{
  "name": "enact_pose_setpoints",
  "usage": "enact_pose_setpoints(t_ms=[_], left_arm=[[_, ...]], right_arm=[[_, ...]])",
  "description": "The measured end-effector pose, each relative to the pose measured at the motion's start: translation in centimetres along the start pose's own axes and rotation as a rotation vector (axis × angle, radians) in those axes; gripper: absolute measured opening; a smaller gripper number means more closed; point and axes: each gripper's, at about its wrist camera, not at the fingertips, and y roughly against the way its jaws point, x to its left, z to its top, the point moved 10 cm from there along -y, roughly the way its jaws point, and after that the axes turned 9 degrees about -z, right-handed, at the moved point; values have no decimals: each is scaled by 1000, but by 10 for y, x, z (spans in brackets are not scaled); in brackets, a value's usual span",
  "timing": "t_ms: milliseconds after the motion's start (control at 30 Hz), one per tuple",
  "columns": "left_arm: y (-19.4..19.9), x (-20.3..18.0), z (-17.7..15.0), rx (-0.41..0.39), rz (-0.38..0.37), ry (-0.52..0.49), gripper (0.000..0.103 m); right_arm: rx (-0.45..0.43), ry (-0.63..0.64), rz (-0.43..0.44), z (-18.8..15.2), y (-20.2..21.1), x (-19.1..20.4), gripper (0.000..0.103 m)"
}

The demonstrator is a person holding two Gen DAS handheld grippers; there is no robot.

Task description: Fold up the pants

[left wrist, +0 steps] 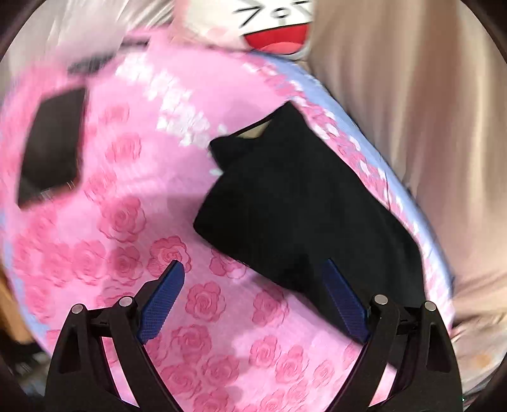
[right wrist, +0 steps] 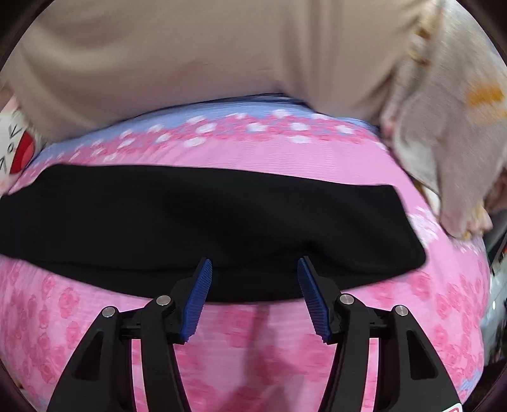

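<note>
The black pants lie folded in a long band on a pink rose-print bedsheet. In the right wrist view the pants stretch across the frame from left to right. My left gripper is open and empty, its right finger over the near end of the pants. My right gripper is open and empty, its blue fingertips just above the near edge of the pants, close to their middle.
A beige curtain hangs behind the bed. A white cartoon pillow lies at the far edge. A dark flat rectangle lies on the sheet at the left. A pale patterned cloth hangs at the right.
</note>
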Motion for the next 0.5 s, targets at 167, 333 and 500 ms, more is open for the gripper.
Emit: enact_pose_setpoints(t_ms=[167,333,500], left_arm=[[-27,-8,15,44,-49,25,69],[-1,-72,69,28,-210,-144,6],[-4,-80,80,-52,-113,-345,22]], right_arm=[[-18,83,41,9,11,63,63],[-57,145,-18,21,23,81,63],[-75,87,26,31,29,88,67]])
